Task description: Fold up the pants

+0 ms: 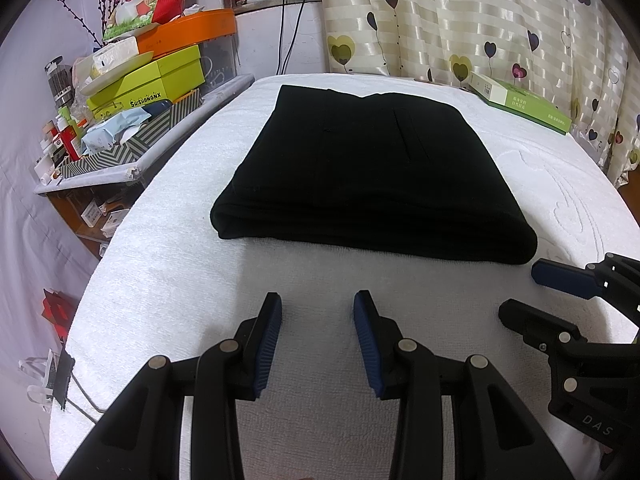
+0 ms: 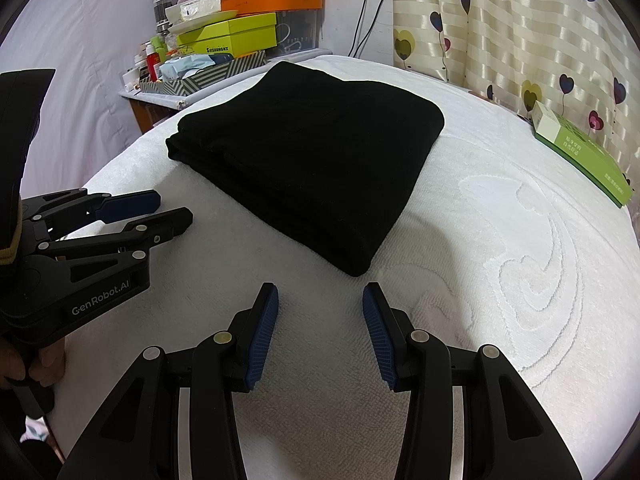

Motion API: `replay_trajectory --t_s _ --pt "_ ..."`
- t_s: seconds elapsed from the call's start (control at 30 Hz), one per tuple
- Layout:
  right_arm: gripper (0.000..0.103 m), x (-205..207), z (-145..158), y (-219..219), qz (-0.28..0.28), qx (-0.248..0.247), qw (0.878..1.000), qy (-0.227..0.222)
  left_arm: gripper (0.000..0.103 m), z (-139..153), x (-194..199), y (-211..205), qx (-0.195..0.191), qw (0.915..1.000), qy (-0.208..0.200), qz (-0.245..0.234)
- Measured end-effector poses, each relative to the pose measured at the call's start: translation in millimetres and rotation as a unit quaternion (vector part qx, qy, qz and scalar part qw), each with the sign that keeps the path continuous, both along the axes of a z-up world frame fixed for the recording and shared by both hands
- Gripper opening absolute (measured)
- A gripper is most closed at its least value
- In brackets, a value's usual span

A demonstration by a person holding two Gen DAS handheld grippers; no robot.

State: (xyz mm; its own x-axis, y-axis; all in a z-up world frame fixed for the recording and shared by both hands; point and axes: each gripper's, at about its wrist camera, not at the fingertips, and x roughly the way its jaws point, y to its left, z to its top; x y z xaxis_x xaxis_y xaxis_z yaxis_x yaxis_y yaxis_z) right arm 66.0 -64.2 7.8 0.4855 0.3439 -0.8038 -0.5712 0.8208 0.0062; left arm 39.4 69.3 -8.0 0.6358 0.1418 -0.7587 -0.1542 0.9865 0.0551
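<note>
Black pants [image 1: 372,168] lie folded into a flat rectangular stack on the white towel-covered table [image 1: 168,264]; in the right wrist view the pants [image 2: 308,160] sit just beyond my fingers. My left gripper [image 1: 318,304] is open and empty, hovering over the towel short of the stack's near edge. My right gripper [image 2: 320,300] is also open and empty, close to the stack's near corner. Each gripper shows in the other's view: the right gripper [image 1: 520,294] at the right edge, the left gripper [image 2: 170,210] at the left, held by a hand [image 2: 40,368].
A green and white box [image 1: 520,102] lies at the table's far right by the heart-patterned curtain [image 1: 480,20]. A cluttered side shelf [image 1: 132,92] with a lime box, an orange container and bottles stands to the left. A black cable [image 1: 286,20] hangs at the back.
</note>
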Motion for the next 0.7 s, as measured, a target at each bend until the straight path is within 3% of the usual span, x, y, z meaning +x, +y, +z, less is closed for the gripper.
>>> replay_trajectory --t_s 0.7 --pt "0.045 0.0 -0.2 0.2 0.000 0.000 1.000 0.000 0.040 0.6 0.1 0.0 0.003 1.0000 0.000 0.000"
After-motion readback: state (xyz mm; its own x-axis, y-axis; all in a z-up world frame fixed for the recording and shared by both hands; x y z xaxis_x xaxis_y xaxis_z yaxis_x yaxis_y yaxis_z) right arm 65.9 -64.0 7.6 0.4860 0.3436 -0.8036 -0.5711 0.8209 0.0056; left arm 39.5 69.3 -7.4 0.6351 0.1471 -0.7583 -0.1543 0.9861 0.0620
